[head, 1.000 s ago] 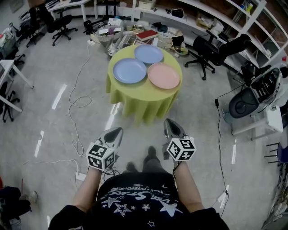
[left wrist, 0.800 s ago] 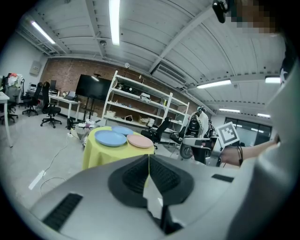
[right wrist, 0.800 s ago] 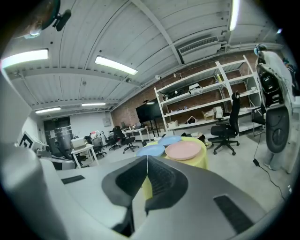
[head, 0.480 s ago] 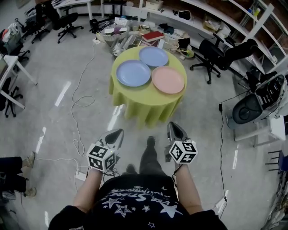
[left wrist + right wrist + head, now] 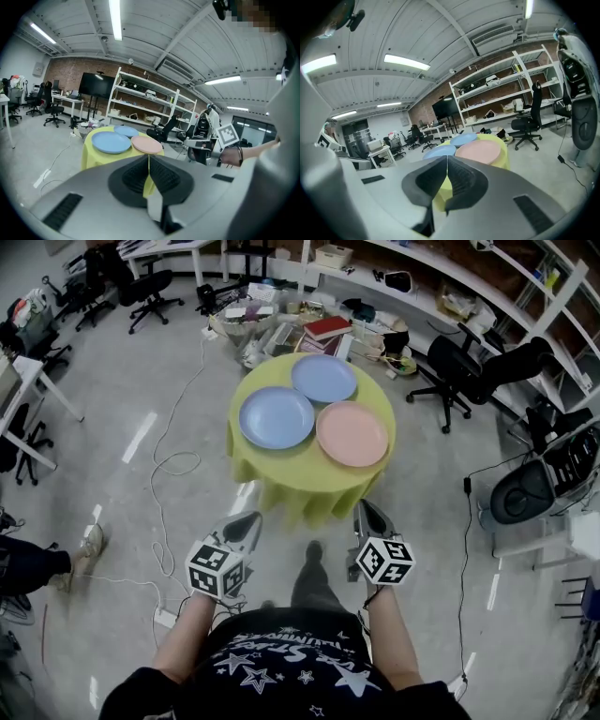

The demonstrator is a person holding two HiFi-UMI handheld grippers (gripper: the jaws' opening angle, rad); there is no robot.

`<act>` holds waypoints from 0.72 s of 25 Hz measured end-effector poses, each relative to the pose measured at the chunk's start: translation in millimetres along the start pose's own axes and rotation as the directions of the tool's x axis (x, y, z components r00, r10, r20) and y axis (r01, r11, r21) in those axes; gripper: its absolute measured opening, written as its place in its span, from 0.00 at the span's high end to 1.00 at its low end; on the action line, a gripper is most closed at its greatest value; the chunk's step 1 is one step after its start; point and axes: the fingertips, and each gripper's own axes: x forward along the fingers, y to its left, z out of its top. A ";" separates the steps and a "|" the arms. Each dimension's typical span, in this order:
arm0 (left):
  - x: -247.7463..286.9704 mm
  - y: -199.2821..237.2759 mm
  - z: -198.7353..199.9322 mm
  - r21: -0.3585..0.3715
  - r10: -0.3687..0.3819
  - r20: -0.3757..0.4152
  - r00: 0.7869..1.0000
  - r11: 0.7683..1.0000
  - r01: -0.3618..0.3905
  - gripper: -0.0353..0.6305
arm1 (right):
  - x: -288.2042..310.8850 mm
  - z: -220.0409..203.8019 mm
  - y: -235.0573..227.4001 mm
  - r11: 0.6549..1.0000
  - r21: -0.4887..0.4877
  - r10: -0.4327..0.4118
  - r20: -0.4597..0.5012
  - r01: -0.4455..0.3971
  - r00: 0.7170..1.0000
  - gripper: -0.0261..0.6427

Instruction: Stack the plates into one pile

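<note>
A round table (image 5: 281, 479) under a yellow cloth holds three plates side by side: a blue plate (image 5: 276, 417) at left, a second blue plate (image 5: 323, 378) at the far side and a pink plate (image 5: 352, 434) at right. My left gripper (image 5: 247, 520) and right gripper (image 5: 367, 511) hang in the air short of the table's near edge, both shut and empty. The left gripper view has its shut gripper (image 5: 149, 157) aimed at the blue plate (image 5: 111, 141) and pink plate (image 5: 146, 144). In the right gripper view, the shut gripper (image 5: 446, 157) faces the pink plate (image 5: 480, 151).
Books and boxes (image 5: 323, 329) are piled on the floor behind the table. Office chairs (image 5: 459, 367) stand at right, with a dark seat (image 5: 525, 488) nearer. A cable (image 5: 173, 465) snakes over the floor at left. Another person's foot (image 5: 89, 542) is at the left edge.
The person has walked toward the table, so it sits closer to both grippers. Both grippers stay shut and side by side. Another person's foot has come in at left.
</note>
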 end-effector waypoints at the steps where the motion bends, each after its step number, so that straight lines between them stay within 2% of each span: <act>1: 9.2 1.9 3.8 -0.001 0.004 0.000 1.000 1.000 -0.004 0.92 | 7.9 4.2 -6.6 1.000 -0.001 0.002 -0.001 -0.002 1.000 0.94; 6: 50.6 5.2 26.1 0.000 0.009 -0.009 1.000 1.000 -0.009 0.92 | 43.4 29.2 -38.5 1.000 -0.001 0.007 -0.009 -0.007 1.000 0.94; 11: 86.8 6.2 43.9 0.005 0.019 -0.028 0.999 1.000 -0.019 0.92 | 70.2 48.4 -72.5 0.999 0.041 0.010 -0.018 -0.009 1.000 0.94; 18: 137.1 3.2 66.4 0.010 0.047 -0.046 0.998 0.999 -0.047 0.92 | 103.2 45.1 -134.5 0.993 0.111 -0.015 -0.129 0.030 0.992 0.94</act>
